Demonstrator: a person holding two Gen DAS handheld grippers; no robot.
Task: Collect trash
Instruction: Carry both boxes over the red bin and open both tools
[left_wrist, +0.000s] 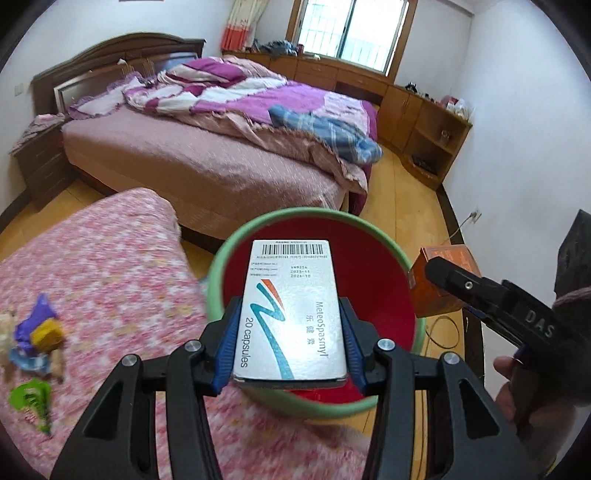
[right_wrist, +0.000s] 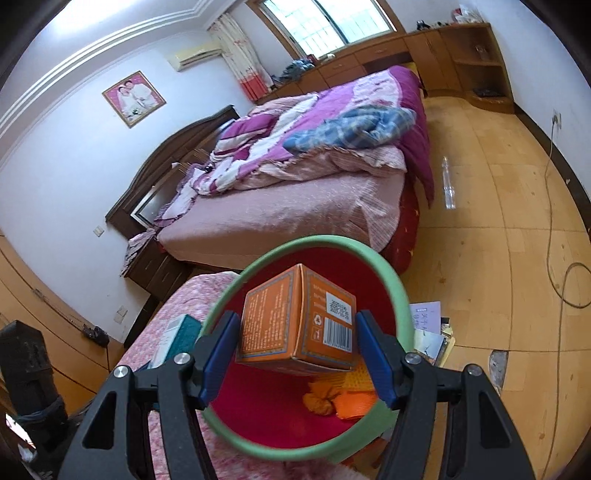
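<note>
Black gripper arms fill the near edge of both views, and each pair of blue pads is clamped on a box poised over the same bin. Starting at the left: on the pink flowered cover (left_wrist: 92, 266) lie bits of litter not yet gathered, a purple-and-yellow wrapper (left_wrist: 38, 328) and a green scrap (left_wrist: 31, 400), left there, I'd guess, because both hands are full.

Next comes the left gripper (left_wrist: 290, 345), its fingers narrowed onto the long sides of a white medicine carton (left_wrist: 291, 310), held flat with its label up and its far end out over the mouth of the green-rimmed bin (left_wrist: 218, 273). That placement looks deliberate: let go here and the carton should fall inside the red interior rather than on the cover.

To the right, the right gripper (right_wrist: 295, 350) squeezes an orange box (right_wrist: 291, 325) between its pads, tilted on a corner, likewise above the bin opening. Orange scraps (right_wrist: 332, 400) already sit at the bottom, so the bin is taking the collected rubbish.

Farther right on the wooden floor, a clear plastic bottle (right_wrist: 448, 184) lies near the bed (right_wrist: 295, 221), and some papers (right_wrist: 430, 325) lie just beyond the bin, probably still to fetch.
</note>
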